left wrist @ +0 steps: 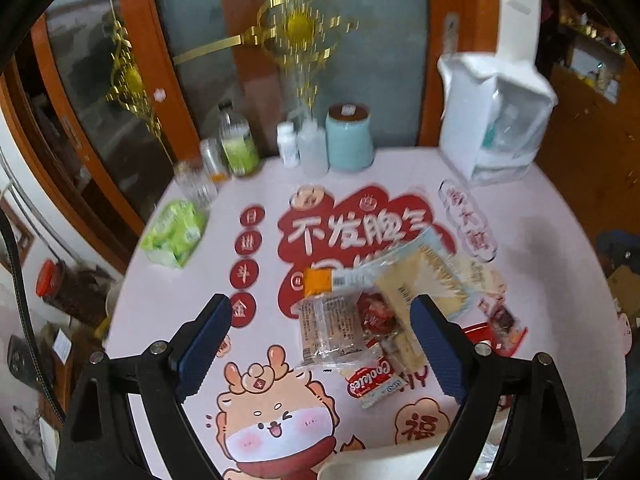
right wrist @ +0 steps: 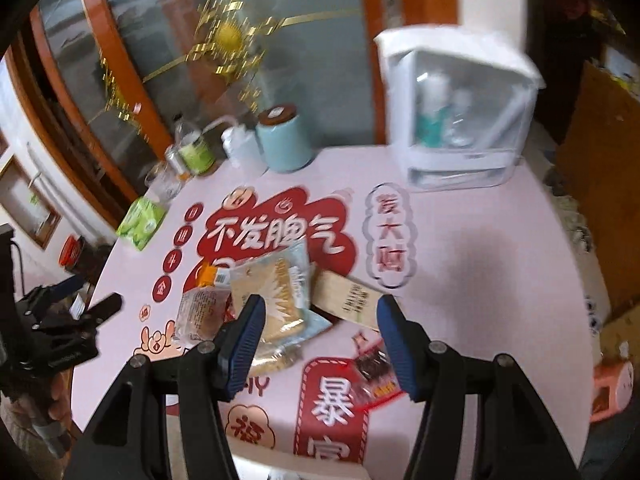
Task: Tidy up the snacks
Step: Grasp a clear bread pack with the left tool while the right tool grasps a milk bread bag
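Snack pile mid-table; right gripper jaws apart (bare cloth rightward).

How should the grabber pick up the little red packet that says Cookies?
Probably by its narrow width. The Cookies packet lies flat on the table, below the snack pile, its lower end free. Bring the open left gripper down from above and close across the two long edges, near that free end, away from the clear-wrapped snack beside it.

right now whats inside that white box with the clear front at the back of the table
Through the white box's clear front, a teal bottle and a clear bottle stand upright. The blur hides their labels, and the white walls cover anything behind them.
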The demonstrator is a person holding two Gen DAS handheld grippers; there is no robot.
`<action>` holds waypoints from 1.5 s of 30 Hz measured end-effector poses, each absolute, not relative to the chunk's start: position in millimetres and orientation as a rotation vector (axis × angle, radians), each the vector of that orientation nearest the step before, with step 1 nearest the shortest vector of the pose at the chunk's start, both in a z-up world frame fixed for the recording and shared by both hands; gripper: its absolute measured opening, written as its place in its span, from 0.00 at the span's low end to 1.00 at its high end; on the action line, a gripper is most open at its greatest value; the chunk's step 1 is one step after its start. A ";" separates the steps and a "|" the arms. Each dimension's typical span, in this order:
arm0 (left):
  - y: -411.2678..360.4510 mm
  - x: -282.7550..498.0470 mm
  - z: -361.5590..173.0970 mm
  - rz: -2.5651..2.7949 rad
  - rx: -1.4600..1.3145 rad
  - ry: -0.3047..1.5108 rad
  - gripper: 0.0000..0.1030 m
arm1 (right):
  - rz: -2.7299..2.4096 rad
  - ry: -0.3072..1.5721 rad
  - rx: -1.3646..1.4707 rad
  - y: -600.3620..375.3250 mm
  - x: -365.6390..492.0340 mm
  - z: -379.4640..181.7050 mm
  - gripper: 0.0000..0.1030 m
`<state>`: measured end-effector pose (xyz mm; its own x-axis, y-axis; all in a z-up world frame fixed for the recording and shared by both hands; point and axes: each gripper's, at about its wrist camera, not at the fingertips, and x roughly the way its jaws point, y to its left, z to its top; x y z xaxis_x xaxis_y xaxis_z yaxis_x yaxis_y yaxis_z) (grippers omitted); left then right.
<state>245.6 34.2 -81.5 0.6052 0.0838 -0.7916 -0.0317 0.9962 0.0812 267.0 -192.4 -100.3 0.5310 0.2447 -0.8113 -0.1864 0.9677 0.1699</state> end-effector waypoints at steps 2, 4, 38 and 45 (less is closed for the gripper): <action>36.7 261.9 -104.4 0.072 0.048 0.970 0.87 | 0.299 1.017 0.062 -180.4 286.6 -124.3 0.57; 37.4 272.4 -123.1 0.061 0.032 1.010 0.87 | 0.329 1.053 0.075 -171.5 302.1 -144.2 0.57; 67.9 336.7 -296.2 0.085 -0.199 1.331 0.66 | 0.503 1.140 0.160 -131.1 328.8 -227.5 0.22; 67.6 321.7 -282.0 0.118 -0.188 1.315 0.65 | 0.501 1.059 0.154 -135.5 300.8 -187.5 0.21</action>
<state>321.7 67.6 -282.0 0.2499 -0.0205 -0.9681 -0.1920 0.9789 -0.0703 300.8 -135.5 -187.5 0.3905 0.4644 -0.7949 -0.3196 0.8781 0.3560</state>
